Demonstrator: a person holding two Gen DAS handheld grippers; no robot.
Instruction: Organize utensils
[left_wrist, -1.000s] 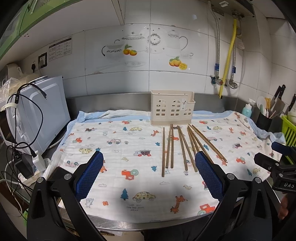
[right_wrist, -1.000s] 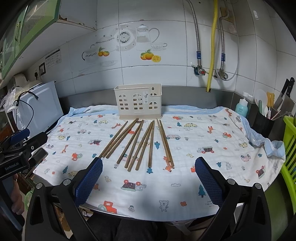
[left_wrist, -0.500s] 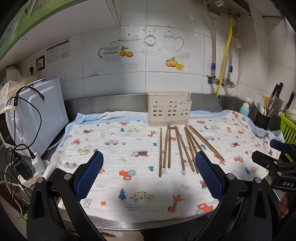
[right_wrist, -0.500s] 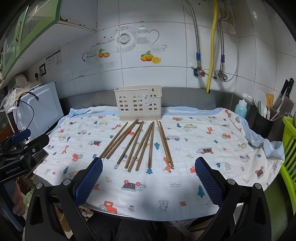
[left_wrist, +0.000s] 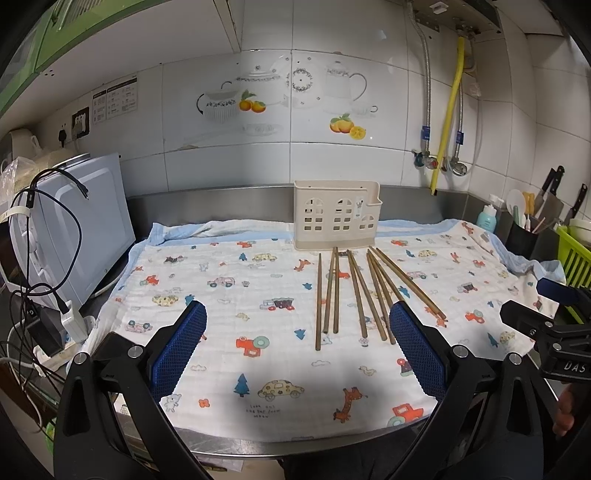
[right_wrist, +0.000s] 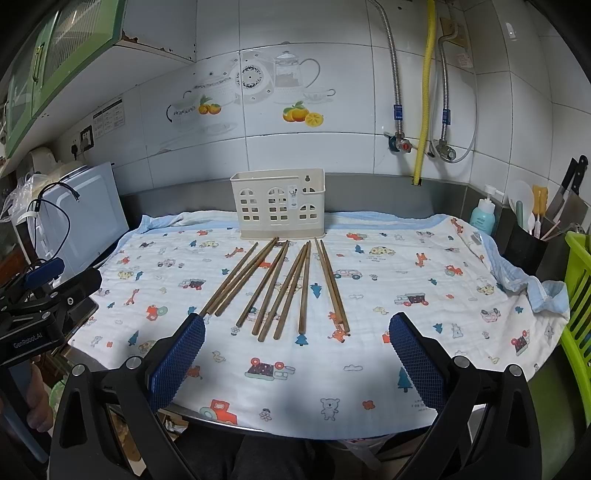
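Several brown wooden chopsticks (left_wrist: 354, 291) lie fanned out on a cartoon-print cloth (left_wrist: 229, 295), in front of a cream plastic utensil holder (left_wrist: 335, 218) that stands upright by the back wall. They also show in the right wrist view: chopsticks (right_wrist: 284, 288), holder (right_wrist: 277, 202). My left gripper (left_wrist: 297, 350) is open and empty, hovering over the cloth's front, short of the chopsticks. My right gripper (right_wrist: 297, 363) is open and empty, just in front of the chopsticks' near ends.
A white appliance (left_wrist: 74, 229) with cables stands at the left. A black utensil cup (right_wrist: 526, 249), knives, a blue bottle (right_wrist: 483, 218) and a green rack (right_wrist: 580, 295) stand at the right. Pipes run down the tiled wall. The counter's front edge lies below both grippers.
The left gripper has drawn back and risen slightly, so the scene looks a little smaller and lower. The right gripper has barely moved. The chopsticks and holder have not moved.
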